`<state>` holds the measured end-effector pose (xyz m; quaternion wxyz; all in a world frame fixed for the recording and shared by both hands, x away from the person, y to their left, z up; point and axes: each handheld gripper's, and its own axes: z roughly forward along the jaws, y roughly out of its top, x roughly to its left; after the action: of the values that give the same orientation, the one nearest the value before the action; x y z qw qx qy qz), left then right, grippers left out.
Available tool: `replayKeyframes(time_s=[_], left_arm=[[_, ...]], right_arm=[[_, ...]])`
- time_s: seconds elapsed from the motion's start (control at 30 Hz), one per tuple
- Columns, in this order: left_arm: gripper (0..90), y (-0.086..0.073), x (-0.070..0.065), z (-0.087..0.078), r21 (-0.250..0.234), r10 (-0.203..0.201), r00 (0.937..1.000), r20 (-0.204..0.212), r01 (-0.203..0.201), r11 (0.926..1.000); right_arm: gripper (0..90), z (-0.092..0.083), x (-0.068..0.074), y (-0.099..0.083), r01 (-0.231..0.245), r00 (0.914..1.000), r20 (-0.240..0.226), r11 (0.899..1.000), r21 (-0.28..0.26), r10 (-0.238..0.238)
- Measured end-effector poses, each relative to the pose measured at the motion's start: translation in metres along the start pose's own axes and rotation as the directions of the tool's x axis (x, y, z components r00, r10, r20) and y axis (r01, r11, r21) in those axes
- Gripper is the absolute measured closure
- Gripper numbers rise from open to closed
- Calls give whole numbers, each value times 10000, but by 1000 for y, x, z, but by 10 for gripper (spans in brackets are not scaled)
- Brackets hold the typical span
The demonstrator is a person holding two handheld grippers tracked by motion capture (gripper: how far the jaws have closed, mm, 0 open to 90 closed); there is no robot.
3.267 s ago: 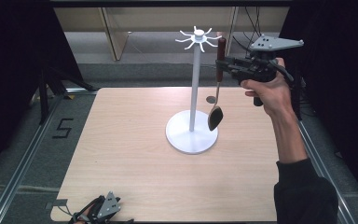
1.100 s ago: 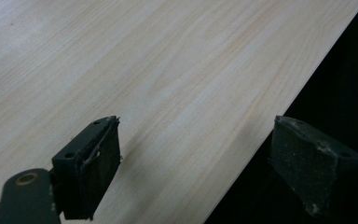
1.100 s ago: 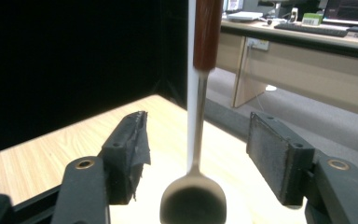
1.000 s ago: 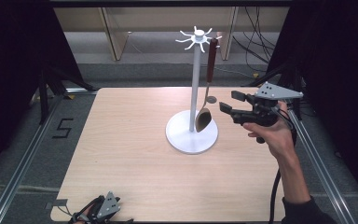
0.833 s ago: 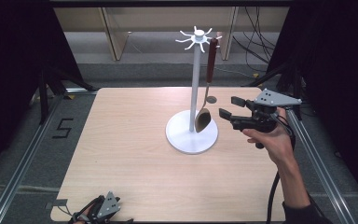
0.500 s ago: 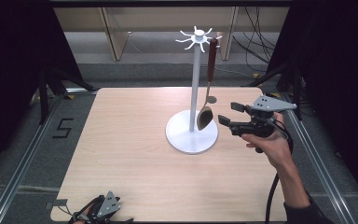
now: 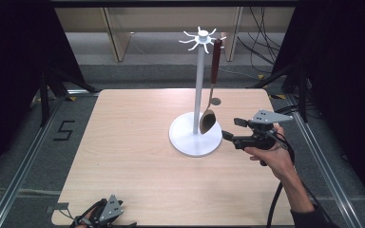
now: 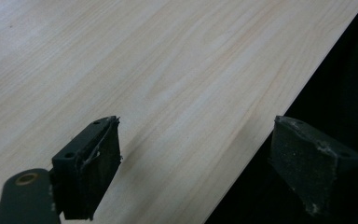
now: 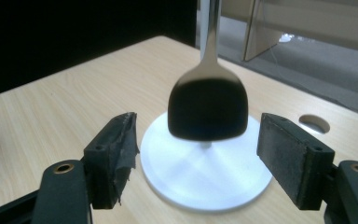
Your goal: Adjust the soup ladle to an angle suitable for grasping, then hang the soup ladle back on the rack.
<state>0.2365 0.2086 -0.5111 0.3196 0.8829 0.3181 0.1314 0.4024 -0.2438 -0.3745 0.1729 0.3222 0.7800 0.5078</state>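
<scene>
Item: spoon (image 7: 208, 118), dark-handled with a metal bowl. It is hung by its handle end from one prong of the white stand (image 7: 198, 95), right of the pole, above centre in the high view. The bowl is suspended just above the stand's round base and appears slightly tilted toward the pole. In the right gripper view the spoon (image 9: 208, 108) is seen bowl-on, centred and a little blurred, in front of the pole.

Item: right gripper (image 7: 232, 129). It is held in a hand at right of centre in the high view, aimed left at the spoon's bowl, close beside it and apart from it. Its jaws have just been opening and are set wide. In the right gripper view (image 9: 196, 161) the bowl is framed between the two pads but lies farther off; nothing is clamped and no pad is pressed on anything.

Item: left gripper (image 7: 104, 214). It is found at the lower left edge of the table (image 7: 123, 142) in the high view. In the left gripper view (image 8: 196, 163) its jaws are spread wide with nothing between them, above the near corner of the tabletop.

Step in hand, as judged: the spoon is hung and released, and the right gripper is stood off from it with jaws parted.

Next move, as judged: a clean withdrawal is called for, away from the bowl toward the lower right of the high view, without brushing the spoon, which could be set swinging or knocked off its prong.
</scene>
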Motion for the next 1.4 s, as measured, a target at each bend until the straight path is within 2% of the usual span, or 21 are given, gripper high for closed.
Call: replayKeyframes(time_s=[0.03, 0.17, 0.23, 0.33, 0.37, 0.4, 0.57, 0.6, 0.63, 0.67, 0.73, 0.8, 0.87, 0.9, 0.97, 1.03, 1.07, 1.1, 1.13, 1.33, 1.4], left_arm=[[154, 0, 0, 0, 10, 14, 10000, 1, -14, 10000], [154, 0, 0, 0, -6, 43, 10000, 17, -43, 10000], [154, 0, 0, 0, 6, 17, 10000, -8, -17, 10000], [154, 0, 0, -1, -13, 77, 10000, -10, -77, 10000], [154, 0, 0, -1, 2, 116, 9999, -39, -116, 9999], [154, 0, 1, -1, -8, 108, 9999, -25, -108, 9999], [154, 0, 0, -1, -21, 64, 10000, -13, -64, 10000], [154, -1, 0, 0, -94, 49, 10000, 34, -49, 9999], [154, -1, 0, -1, -29, 52, 10000, 13, -52, 10000], [154, -1, 1, -1, -40, 74, 10000, -5, -74, 10000], [154, -1, 1, -1, -21, 68, 10000, -2, -68, 10000], [154, -1, 1, -2, -34, 44, 10000, -23, -44, 10000], [153, -1, 1, -2, -29, 67, 10000, -20, -67, 10000], [154, -1, 1, -2, -24, 62, 10000, -24, -62, 10000], [153, -1, 1, -2, -25, 60, 10000, -21, -60, 10000], [153, -1, 1, -1, -35, 52, 10000, 12, -52, 10000], [153, -1, 1, -1, -37, 49, 10000, 9, -49, 10000], [153, -1, 0, -1, -41, 51, 10000, -21, -51, 10000], [154, -1, 0, -1, -31, 56, 10000, -18, -56, 10000], [153, -1, 0, -1, -29, 52, 10000, -22, -53, 10000], [153, -1, 1, -1, -22, 59, 10000, -29, -59, 10000]], right_arm=[[296, 1, 0, -2, 46, 10000, 78, 9998, -183, -45], [294, 2, 0, -12, -112, 9999, -75, 9994, 340, 115], [293, 4, -2, -16, 125, 9999, 7, 9994, 326, -126], [292, 7, 0, -21, -162, 9999, 11, 9983, 560, 162], [292, 7, -1, -22, 128, 9999, 11, 9982, 586, -128], [292, 7, 1, -23, -174, 9998, -54, 9977, 652, 178], [289, 8, 4, -28, -92, 9999, -118, 9966, 816, 102], [288, 8, 4, -29, 157, 9998, -154, 9966, 806, -145], [287, 9, 7, -31, -77, 9999, -93, 9966, 823, 85], [287, 9, 6, -32, 115, 9998, -155, 9955, 942, -101], [285, 9, 9, -34, 54, 9998, -169, 9948, 1021, -37], [283, 10, 10, -37, 406, 9991, -136, 9943, 985, -395], [282, 10, 14, -40, 79, 9995, -307, 9919, 1267, -41], [281, 11, 15, -42, 262, 9995, -217, 9936, 1097, -239], [280, 11, 17, -44, 196, 9993, -336, 9910, 1323, -152], [279, 12, 18, -47, 413, 9986, -393, 9903, 1325, -364], [278, 12, 21, -49, 161, 9993, -348, 9902, 1386, -114], [278, 12, 19, -49, 498, 9982, -406, 9892, 1378, -446], [278, 12, 20, -51, 328, 9989, -370, 9895, 1409, -279], [277, 11, 26, -56, 323, 9983, -528, 9879, 1514, -246], [276, 12, 26, -58, 547, 9973, -572, 9874, 1482, -467]])
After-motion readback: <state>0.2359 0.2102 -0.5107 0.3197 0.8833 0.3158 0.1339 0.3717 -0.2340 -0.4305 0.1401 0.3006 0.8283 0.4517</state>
